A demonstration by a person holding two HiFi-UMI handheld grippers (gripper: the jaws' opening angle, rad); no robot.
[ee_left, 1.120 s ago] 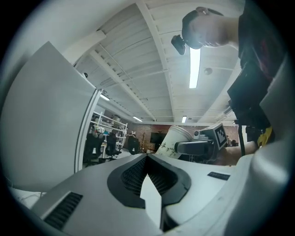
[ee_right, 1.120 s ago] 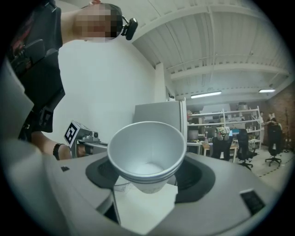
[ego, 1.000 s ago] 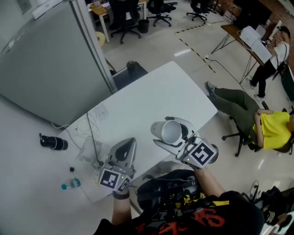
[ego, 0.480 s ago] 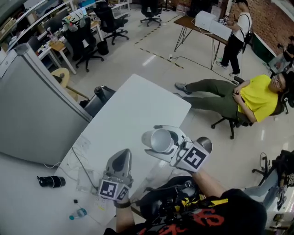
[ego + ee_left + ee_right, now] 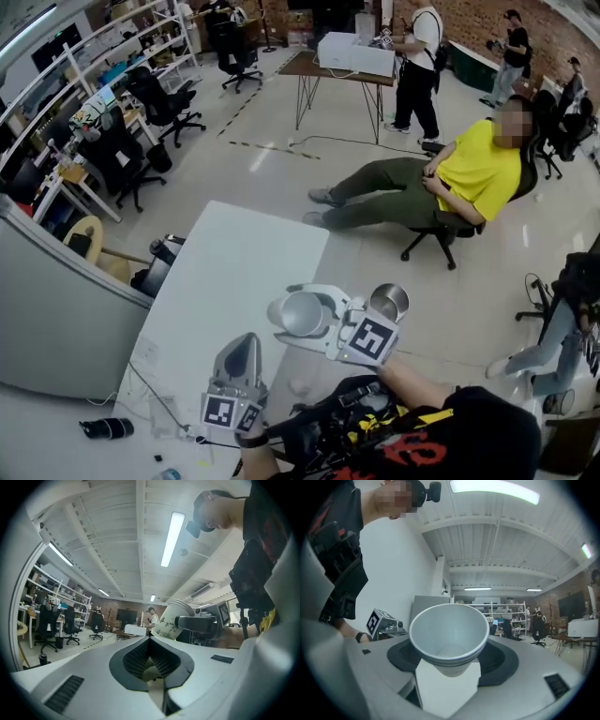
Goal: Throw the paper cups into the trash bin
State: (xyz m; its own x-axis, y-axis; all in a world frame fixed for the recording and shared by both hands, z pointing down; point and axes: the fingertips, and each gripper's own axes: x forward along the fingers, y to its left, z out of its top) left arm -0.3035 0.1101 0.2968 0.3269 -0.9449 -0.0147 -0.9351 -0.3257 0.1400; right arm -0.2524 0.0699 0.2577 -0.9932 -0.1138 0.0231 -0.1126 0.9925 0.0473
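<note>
Transport seems the step in hand: right gripper (image 5: 295, 319) pinches the nested paper cups (image 5: 449, 634) beside the white table (image 5: 234, 272), left gripper (image 5: 151, 656) pressed together, empty, so next the trash bin must be found and those jaws spread above it.

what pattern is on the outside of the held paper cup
White paper cup with a dark green leaf print; clearest in the left gripper view.

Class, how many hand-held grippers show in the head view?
2. The left gripper, shut and empty, is by the white table's near end; the right gripper, to its right, grips a paper cup. None seem hidden.
</note>
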